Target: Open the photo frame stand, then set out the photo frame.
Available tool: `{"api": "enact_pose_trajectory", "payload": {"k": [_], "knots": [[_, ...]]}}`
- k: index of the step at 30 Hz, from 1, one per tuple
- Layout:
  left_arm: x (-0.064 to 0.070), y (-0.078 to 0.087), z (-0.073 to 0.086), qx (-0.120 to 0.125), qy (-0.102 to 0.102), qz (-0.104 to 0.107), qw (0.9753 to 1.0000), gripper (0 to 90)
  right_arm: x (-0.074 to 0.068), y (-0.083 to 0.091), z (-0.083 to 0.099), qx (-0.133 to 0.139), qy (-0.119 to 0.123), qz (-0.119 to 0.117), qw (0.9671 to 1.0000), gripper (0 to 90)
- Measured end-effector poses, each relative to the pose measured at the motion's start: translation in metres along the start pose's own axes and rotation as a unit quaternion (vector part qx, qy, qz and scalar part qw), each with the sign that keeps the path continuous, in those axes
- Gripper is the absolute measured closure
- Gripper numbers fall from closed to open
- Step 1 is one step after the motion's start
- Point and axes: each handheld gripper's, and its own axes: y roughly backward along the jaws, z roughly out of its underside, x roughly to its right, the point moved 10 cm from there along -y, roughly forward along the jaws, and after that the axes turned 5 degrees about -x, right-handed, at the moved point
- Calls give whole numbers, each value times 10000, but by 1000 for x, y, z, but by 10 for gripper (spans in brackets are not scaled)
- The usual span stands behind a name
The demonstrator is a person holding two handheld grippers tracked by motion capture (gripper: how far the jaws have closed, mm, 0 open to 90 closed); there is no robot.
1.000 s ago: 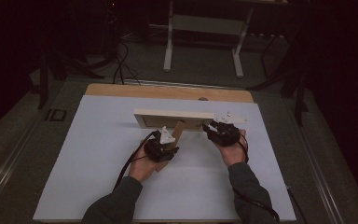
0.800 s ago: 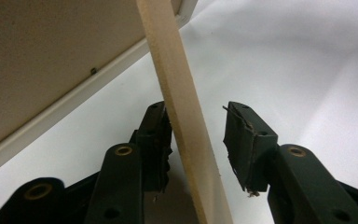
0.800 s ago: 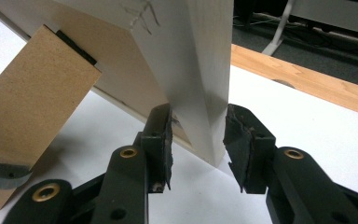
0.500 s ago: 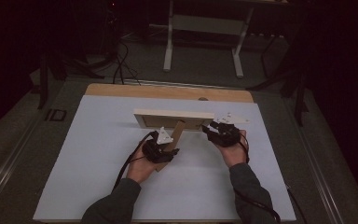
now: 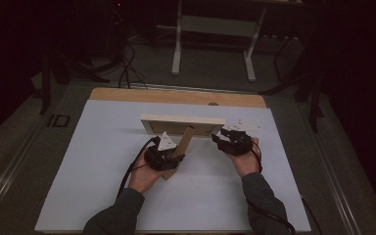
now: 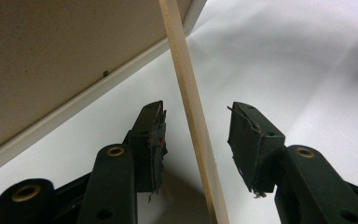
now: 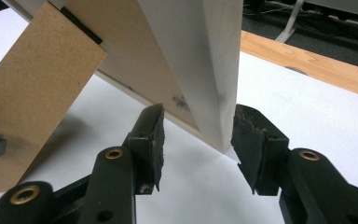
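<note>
Here we have the picture frame (image 5: 183, 125) standing mid-counter on its cardboard stand (image 5: 180, 149). Our left gripper (image 6: 196, 128) fingers gape around the stand, our right gripper (image 7: 197, 135) fingers straddle the frame's right edge unclamped; a nudge could topple it.

Black left gripper (image 5: 162, 155) and right gripper (image 5: 235, 140), each topped by a pale three-cornered plate; black cables trail back; brass-ringed holes on fingers (image 6: 149, 140); grey sleeves (image 5: 262, 196).
</note>
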Motion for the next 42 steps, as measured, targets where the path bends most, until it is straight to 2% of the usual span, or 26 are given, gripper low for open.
{"api": "enact_pose_trajectory", "payload": {"k": [13, 22, 28, 33, 42], "knots": [[-2, 9, -2, 117, 83, 51, 9999, 576, 3, 2, 10, -128, 12, -23, 9999, 531], [-5, 20, -5, 312, 311, 52, 9990, 569, 5, 4, 13, -170, 22, -29, 9998, 534], [-12, 28, -9, 501, 530, 63, 9973, 569, 7, 5, 15, -180, 22, -38, 9998, 549], [-23, 39, -12, 664, 727, -8, 9951, 590, 7, 6, 16, -206, 25, -47, 9998, 637], [-37, 52, -17, 724, 742, -210, 9944, 657, 8, 8, 15, -248, 60, -69, 9997, 794]]}}
